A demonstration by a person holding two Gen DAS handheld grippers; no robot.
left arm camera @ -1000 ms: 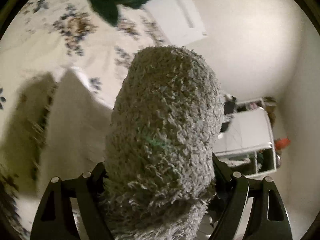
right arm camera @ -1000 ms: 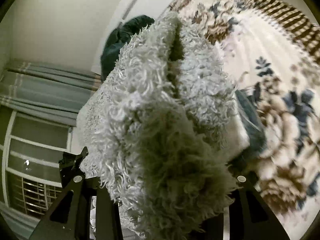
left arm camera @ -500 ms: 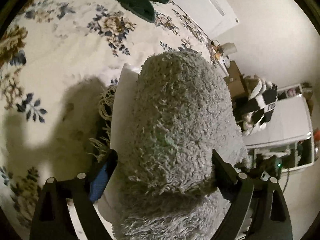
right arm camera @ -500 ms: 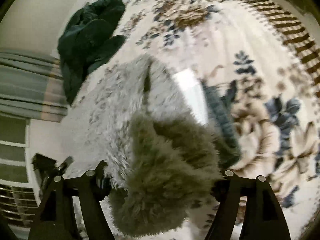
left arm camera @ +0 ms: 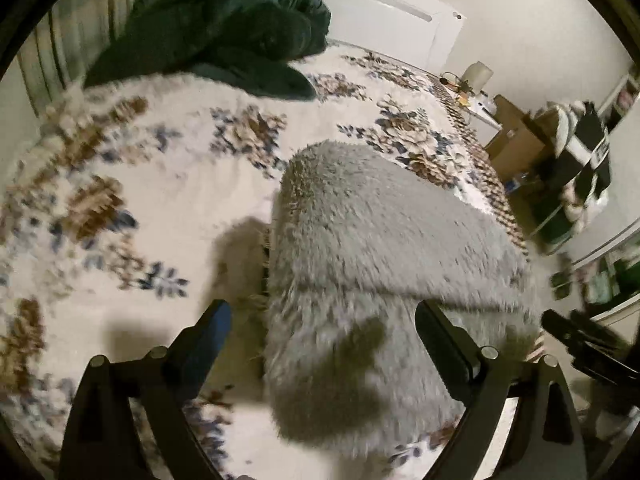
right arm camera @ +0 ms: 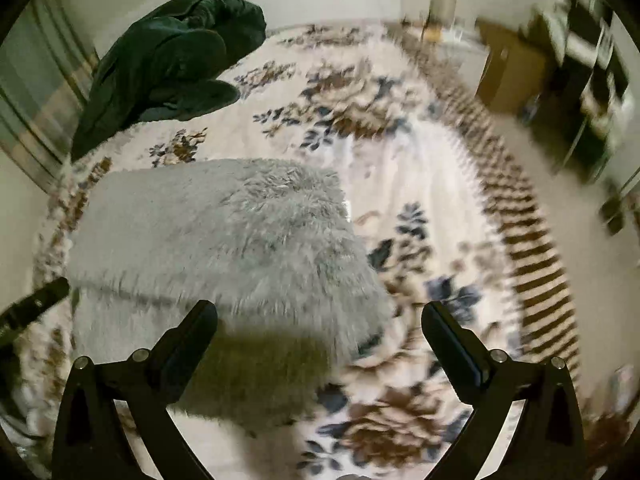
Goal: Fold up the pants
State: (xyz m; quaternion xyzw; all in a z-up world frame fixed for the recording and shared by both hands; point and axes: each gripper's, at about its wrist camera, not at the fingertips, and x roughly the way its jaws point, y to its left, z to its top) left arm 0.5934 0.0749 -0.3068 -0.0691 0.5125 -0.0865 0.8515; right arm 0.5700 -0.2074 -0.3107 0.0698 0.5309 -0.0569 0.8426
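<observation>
Your left gripper (left arm camera: 322, 322) and right gripper (right arm camera: 320, 320) both stand spread, gripping nothing. The shaggy grey fleece pants (right arm camera: 224, 240) lie folded at centre frame on the floral bedspread (right arm camera: 400, 184). A dark green quilted jacket (left arm camera: 224, 28) sits crumpled upper left.

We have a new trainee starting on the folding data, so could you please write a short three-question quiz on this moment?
1. True or false: the left gripper is clamped on the grey fuzzy pants.
2. What lies at the far end of the floral bedspread? A) dark green garment B) red pillow C) laptop
3. Fill in: the right gripper is ____.

Key: 1 false, its fingers stand apart with the pants lying loose between them; 2 A; 3 open.
</observation>
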